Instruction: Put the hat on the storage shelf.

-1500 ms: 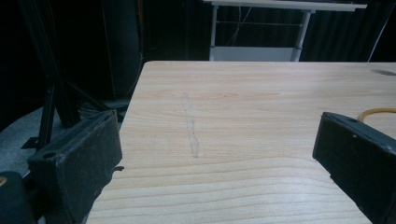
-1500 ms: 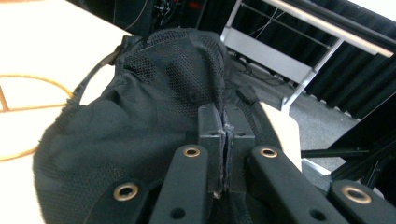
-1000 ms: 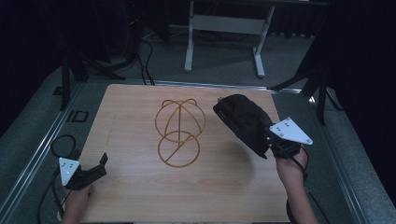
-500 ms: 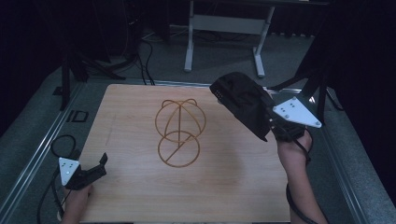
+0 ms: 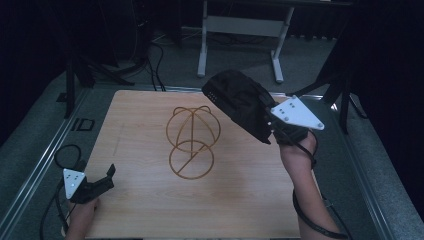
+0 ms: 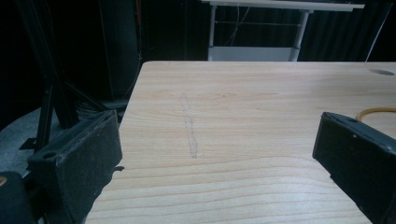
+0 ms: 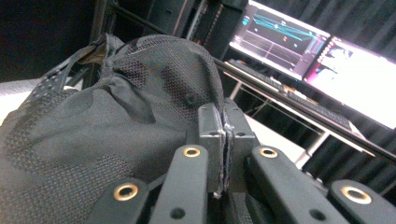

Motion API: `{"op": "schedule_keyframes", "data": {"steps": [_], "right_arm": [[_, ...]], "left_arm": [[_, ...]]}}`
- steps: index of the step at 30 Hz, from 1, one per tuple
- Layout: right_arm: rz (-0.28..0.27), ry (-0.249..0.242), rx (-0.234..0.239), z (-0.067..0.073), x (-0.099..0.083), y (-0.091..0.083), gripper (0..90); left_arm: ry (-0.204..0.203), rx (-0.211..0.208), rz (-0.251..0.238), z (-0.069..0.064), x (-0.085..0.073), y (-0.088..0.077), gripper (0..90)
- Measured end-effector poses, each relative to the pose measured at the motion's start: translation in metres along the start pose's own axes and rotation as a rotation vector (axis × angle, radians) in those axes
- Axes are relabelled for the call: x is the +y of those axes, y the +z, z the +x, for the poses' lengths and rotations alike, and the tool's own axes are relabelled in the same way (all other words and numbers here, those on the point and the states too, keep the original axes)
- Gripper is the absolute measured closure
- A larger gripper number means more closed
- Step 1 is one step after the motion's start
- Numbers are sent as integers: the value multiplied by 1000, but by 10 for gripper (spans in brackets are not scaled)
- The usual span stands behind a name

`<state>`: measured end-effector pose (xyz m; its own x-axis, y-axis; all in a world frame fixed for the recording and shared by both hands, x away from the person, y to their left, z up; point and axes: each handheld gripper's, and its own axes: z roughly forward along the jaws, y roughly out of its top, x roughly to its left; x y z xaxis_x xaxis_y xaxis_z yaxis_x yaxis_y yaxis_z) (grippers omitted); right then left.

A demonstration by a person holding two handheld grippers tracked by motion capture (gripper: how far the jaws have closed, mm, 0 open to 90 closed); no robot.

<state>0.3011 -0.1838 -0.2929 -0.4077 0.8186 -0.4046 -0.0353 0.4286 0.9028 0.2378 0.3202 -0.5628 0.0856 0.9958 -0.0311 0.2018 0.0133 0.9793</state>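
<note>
A black mesh cap (image 5: 239, 102) hangs in the air above the table's right side, to the right of a gold wire stand (image 5: 191, 140). My right gripper (image 5: 270, 131) is shut on the cap's edge. In the right gripper view the jaws press together on the cap (image 7: 116, 121), with the right gripper (image 7: 223, 140) pinching thin fabric. The wire stand rises from a ring base at the middle of the wooden table (image 5: 140, 210). My left gripper (image 5: 107, 175) rests open near the front left corner. Its jaws stand wide apart over bare wood in the left gripper view, left gripper (image 6: 219, 154).
A white-legged desk (image 5: 240, 30) stands on the floor behind the table. Monitors (image 7: 308, 51) glow in the right gripper view. A metal rail (image 5: 45, 155) runs along the table's left side. A faint scratch (image 6: 189, 126) marks the wood, and a bit of the gold wire (image 6: 373, 112) shows.
My right gripper has lifted the cap higher and carried it farther back and slightly left, toward the top of the wire stand. The left gripper has stayed put.
</note>
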Motion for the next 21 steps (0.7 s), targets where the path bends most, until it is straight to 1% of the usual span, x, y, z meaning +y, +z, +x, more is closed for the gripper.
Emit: {"op": "schedule_keyframes", "data": {"steps": [2, 3, 4, 7, 8, 13, 14, 15, 19, 20, 21], "right_arm": [[-4, -2, 5, 3, 2, 1, 880], [-15, -10, 14, 8, 6, 3, 880], [-15, -10, 14, 8, 6, 3, 880], [-29, -25, 37, 19, 14, 7, 880], [-29, -25, 37, 19, 14, 7, 880], [-44, -49, 64, 33, 25, 15, 880], [-44, -49, 64, 33, 25, 15, 880], [-49, -53, 70, 38, 28, 18, 879], [-54, -63, 82, 44, 31, 21, 880], [-58, -77, 96, 51, 34, 23, 880], [-58, -77, 96, 51, 34, 23, 880]], "left_arm": [[-1, -1, 0, 0, 0, 0, 17], [0, -2, 0, 0, 0, 0, 17], [0, -2, 0, 0, 0, 0, 17], [0, -3, 0, 0, 0, 0, 17], [0, -3, 0, 0, 0, 0, 17], [-1, -5, -2, 0, 0, 0, 17], [-1, -5, -2, 0, 0, 0, 17], [0, -5, -1, 0, 0, 0, 17], [0, -6, 0, 0, 0, 0, 17], [0, -7, -1, 0, 0, 0, 16], [0, -7, -1, 0, 0, 0, 17]]}}
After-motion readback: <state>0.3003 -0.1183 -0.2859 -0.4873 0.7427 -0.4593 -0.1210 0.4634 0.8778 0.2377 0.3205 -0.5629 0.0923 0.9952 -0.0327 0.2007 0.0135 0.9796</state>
